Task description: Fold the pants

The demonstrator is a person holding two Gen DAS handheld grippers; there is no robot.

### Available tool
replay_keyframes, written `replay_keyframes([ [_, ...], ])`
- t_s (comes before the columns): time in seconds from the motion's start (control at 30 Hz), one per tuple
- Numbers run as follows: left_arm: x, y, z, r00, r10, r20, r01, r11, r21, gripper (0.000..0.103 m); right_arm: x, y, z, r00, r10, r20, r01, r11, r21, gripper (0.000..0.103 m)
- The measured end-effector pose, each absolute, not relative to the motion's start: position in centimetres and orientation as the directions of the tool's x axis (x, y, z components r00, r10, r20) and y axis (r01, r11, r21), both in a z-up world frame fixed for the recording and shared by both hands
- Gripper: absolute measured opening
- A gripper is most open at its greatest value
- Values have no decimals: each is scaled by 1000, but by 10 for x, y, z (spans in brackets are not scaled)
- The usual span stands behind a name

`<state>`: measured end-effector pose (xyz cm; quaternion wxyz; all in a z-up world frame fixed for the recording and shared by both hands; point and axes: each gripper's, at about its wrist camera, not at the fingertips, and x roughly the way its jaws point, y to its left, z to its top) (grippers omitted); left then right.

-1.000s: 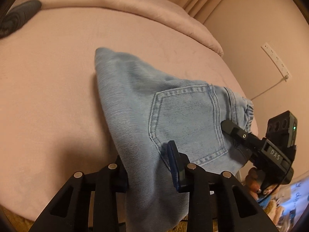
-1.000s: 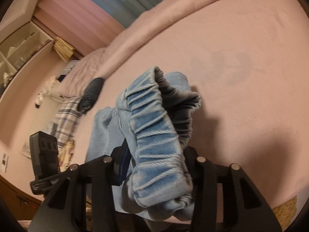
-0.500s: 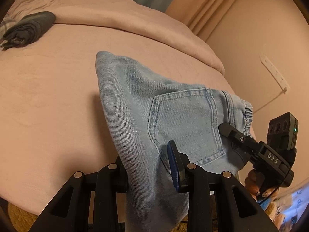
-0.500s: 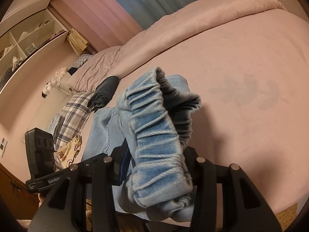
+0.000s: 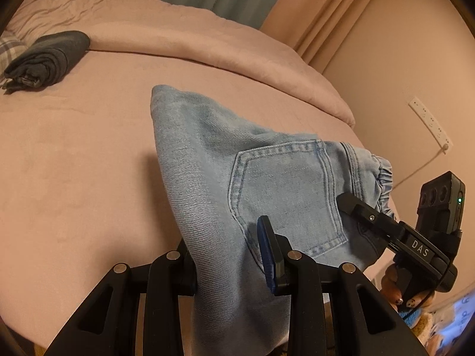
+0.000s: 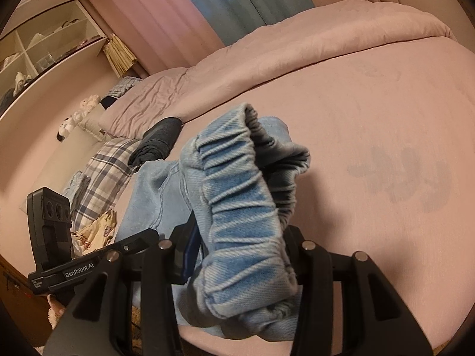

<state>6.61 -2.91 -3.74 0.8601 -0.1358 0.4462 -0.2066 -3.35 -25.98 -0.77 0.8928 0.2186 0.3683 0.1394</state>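
Light blue denim pants (image 5: 237,172) hang between my two grippers above the pink bed (image 5: 74,154), back pocket facing the left wrist view. My left gripper (image 5: 228,252) is shut on the side fold of the pants. My right gripper (image 6: 240,252) is shut on the elastic waistband (image 6: 243,207), which bunches up over its fingers. The right gripper also shows in the left wrist view (image 5: 371,219) at the waistband end. The left gripper shows in the right wrist view (image 6: 89,264) at lower left.
A rolled dark garment (image 5: 47,56) lies at the bed's far left, also seen in the right wrist view (image 6: 157,142). A plaid cloth (image 6: 104,178) and pillows lie beyond it. A folded pink duvet (image 5: 207,47) runs along the back. A wall with a power strip (image 5: 430,124) stands at right.
Both grippers have lifted and tilted up with the pants, so more of the far bed and curtains shows. The grips have not changed.
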Motion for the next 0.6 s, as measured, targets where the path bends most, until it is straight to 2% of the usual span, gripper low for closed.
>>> replay_keyframes([
  [0.17,84,-25,-55,491,-471,-733,219,881,-419,31,-15,-261,-25,669,395,-630,-58,872,486,45],
  [0.3,98,-29,-90,430,-408,-806,165,913,-373,31,-5,-261,-52,611,390,-689,-18,877,481,45],
  [0.37,97,-31,-101,429,-385,-817,160,923,-350,32,-2,-262,-68,578,375,-725,11,885,466,49],
  [0.47,95,-29,-104,432,-385,-815,158,922,-352,35,-4,-265,-82,583,353,-732,17,895,445,56],
  [0.6,99,-18,-115,403,-418,-814,83,902,-423,45,-5,-272,-87,577,374,-726,32,878,478,56],
])
